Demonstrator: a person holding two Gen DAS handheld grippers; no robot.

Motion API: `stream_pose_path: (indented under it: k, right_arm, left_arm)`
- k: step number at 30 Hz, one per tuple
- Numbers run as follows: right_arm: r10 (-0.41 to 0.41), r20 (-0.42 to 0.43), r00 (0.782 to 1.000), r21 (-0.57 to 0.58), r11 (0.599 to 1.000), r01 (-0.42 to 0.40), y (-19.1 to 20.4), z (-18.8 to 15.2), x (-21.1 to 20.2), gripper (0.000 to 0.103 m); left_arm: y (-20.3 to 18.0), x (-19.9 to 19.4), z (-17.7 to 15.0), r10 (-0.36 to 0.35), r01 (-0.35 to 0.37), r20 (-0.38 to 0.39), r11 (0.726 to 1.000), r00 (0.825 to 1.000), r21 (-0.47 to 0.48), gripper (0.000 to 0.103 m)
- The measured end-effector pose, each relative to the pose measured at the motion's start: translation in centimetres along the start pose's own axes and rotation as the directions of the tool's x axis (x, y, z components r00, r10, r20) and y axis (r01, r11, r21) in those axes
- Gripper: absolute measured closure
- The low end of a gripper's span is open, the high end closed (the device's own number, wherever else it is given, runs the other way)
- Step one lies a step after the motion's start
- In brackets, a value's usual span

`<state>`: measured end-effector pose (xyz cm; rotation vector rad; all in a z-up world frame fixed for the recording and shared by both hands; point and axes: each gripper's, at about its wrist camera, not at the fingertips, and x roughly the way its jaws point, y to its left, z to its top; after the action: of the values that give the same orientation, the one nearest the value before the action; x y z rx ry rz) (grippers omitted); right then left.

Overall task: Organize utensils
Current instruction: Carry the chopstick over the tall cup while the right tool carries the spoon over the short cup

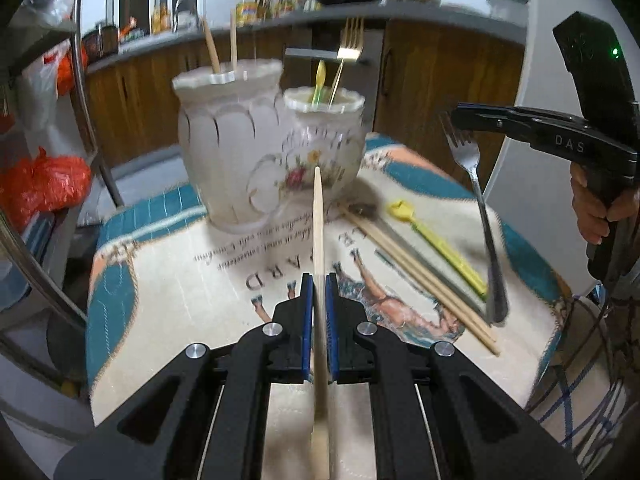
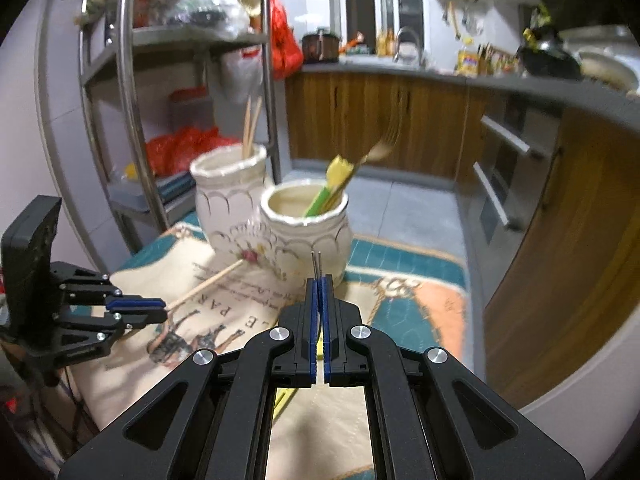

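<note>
Left wrist view: black-framed left gripper (image 1: pixel 319 280) with ribbed blue pads, clamped tight on a pale wooden chopstick (image 1: pixel 318 232) pointing straight ahead toward two glossy cream ceramic jars. Taller scalloped jar (image 1: pixel 224 136) holding two wooden sticks; squatter floral jar (image 1: pixel 320 140) beside it, touching or nearly so, holding a gold fork and a yellow-green utensil. On the printed cloth (image 1: pixel 180 300), to the right: a pair of chopsticks (image 1: pixel 420 276), a yellow plastic utensil (image 1: pixel 440 248), both lying flat. Farther right, right gripper (image 1: pixel 460 114) pinching a steel fork (image 1: pixel 480 208) near its tines, handle hanging down over the cloth. Open cloth between jars and near edge.

Right wrist view: right gripper (image 2: pixel 319 280) closed down on the thin steel fork (image 2: pixel 317 262), only a sliver showing past the blue pads. Floral jar (image 2: pixel 304 232) just ahead, its mouth partly free; taller jar (image 2: pixel 228 200) behind left. Left gripper (image 2: pixel 160 308) at far left, shut on the chopstick (image 2: pixel 208 284) slanting toward the jars. Cloth edge dropping to grey floor on the right.
</note>
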<state>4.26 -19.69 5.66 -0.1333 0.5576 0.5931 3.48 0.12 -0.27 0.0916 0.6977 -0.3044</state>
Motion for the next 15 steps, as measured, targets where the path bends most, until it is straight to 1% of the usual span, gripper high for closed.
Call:
stream_pose_path:
  k: [1, 3, 6, 8, 9, 12, 15]
  right_arm:
    - [-0.011, 0.019, 1.000, -0.004, 1.000, 0.011, 0.1, 0.1, -0.6, 0.100]
    - [-0.040, 0.065, 0.997, -0.014, 0.999, 0.041, 0.5, 0.3, -1.8, 0.100]
    - [-0.073, 0.113, 0.991, -0.021, 0.997, 0.076, 0.8, 0.8, -3.1, 0.100]
    - [-0.086, 0.140, 0.986, -0.022, 0.996, 0.090, 0.8, 1.4, -3.6, 0.100]
    - [-0.090, 0.150, 0.985, -0.024, 0.995, 0.094, 0.9, 1.6, -3.9, 0.100]
    - [-0.104, 0.185, 0.977, -0.029, 0.993, 0.111, 1.2, 2.7, -4.6, 0.100]
    - [-0.111, 0.222, 0.969, -0.031, 0.992, 0.121, 1.6, 4.2, -5.0, 0.100]
  left_arm:
    - [0.0, -0.7, -0.1, -0.001, 0.001, 0.042, 1.000, 0.999, 0.007, 0.097]
    - [0.5, -1.5, 0.0, 0.007, -0.009, 0.094, 1.000, 0.996, 0.015, 0.097]
    - [0.8, -2.3, 0.3, 0.009, -0.011, 0.146, 1.000, 0.989, 0.013, 0.097]
    - [1.1, -2.9, 0.6, 0.011, -0.014, 0.189, 1.000, 0.982, 0.014, 0.097]
    - [1.3, -3.3, 0.7, 0.007, -0.010, 0.219, 1.000, 0.976, 0.011, 0.097]
    - [1.8, -4.1, 1.3, 0.008, -0.007, 0.274, 1.000, 0.962, -0.005, 0.097]
    - [2.7, -4.8, 3.0, 0.006, 0.003, 0.336, 1.000, 0.942, -0.027, 0.097]
